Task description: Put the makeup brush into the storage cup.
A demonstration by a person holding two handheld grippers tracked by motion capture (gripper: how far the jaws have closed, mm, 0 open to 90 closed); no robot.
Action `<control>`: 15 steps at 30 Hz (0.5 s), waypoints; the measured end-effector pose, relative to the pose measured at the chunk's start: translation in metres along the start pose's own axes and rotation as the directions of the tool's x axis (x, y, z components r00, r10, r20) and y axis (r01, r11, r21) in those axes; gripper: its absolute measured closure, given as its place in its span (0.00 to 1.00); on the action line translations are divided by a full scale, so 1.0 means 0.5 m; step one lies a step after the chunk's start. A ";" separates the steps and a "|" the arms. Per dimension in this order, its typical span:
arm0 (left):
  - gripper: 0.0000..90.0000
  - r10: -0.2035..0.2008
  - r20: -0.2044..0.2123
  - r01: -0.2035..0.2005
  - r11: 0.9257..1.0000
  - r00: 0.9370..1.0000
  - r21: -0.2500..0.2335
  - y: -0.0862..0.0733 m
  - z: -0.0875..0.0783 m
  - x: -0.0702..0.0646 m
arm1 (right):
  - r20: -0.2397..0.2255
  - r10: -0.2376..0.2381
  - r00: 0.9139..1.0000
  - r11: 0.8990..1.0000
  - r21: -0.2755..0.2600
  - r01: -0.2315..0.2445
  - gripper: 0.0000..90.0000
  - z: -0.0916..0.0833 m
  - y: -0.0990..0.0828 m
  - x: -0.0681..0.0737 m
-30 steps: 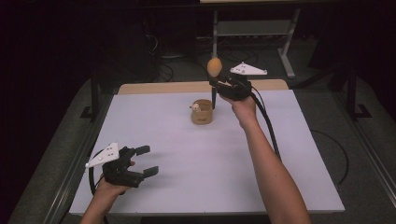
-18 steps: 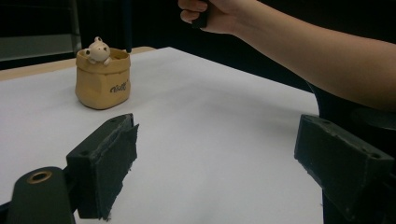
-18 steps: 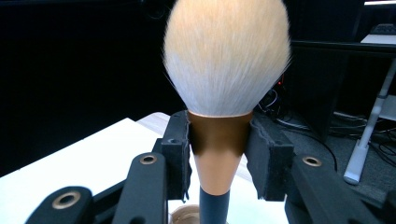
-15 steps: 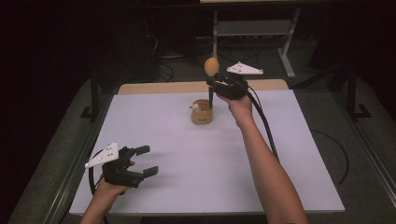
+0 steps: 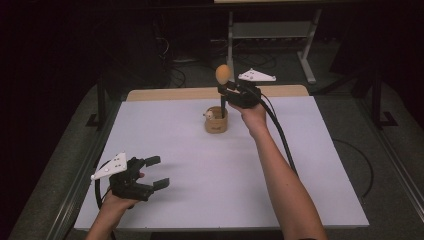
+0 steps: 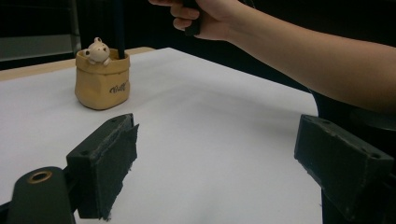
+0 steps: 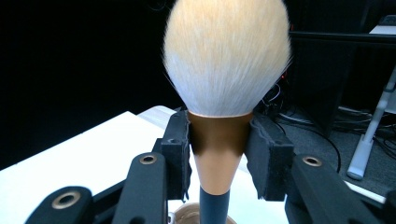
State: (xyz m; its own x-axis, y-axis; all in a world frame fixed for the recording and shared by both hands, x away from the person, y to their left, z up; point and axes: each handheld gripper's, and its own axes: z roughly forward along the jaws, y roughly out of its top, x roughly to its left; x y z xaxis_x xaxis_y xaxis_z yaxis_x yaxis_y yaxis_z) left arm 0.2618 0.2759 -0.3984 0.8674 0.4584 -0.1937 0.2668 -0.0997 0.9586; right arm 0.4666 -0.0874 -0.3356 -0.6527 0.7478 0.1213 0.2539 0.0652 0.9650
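Observation:
A makeup brush point(image 5: 223, 74) with a fluffy pale head, copper ferrule and dark handle stands upright. My right gripper point(image 5: 226, 91) is shut on its ferrule at the far middle of the table. In the right gripper view the pads clamp the ferrule below the brush head point(image 7: 227, 56). The handle point(image 6: 119, 28) runs down into a small tan pot point(image 5: 216, 120) with a little animal figure on its rim. My left gripper point(image 5: 160, 171) rests at the front left, jaws open and nothing between them point(image 6: 224, 163), facing the pot point(image 6: 102, 84).
A white sheet point(image 5: 300, 165) covers the table, with a strip of wood point(image 5: 165, 93) showing at the far edge. Behind the table stand a metal frame point(image 5: 270, 30) and cables on a dark floor. The person's right forearm point(image 5: 285, 185) crosses the right half.
The right gripper and the brush have drifted slightly to the left over the pot. The left gripper has stayed where it was.

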 end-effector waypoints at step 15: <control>0.14 0.000 0.001 0.000 1.000 1.000 -0.001 0.000 -0.001 0.000 | 0.007 -0.009 1.000 0.999 0.049 0.009 0.68 0.022 -0.021 0.003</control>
State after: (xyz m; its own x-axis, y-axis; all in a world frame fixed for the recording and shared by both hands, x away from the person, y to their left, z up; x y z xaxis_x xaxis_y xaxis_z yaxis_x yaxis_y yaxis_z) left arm 0.2617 0.2763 -0.3981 0.8676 0.4579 -0.1937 0.2664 -0.0991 0.9588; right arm 0.4709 -0.0796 -0.3483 -0.6502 0.7517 0.1106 0.2824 0.1040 0.9537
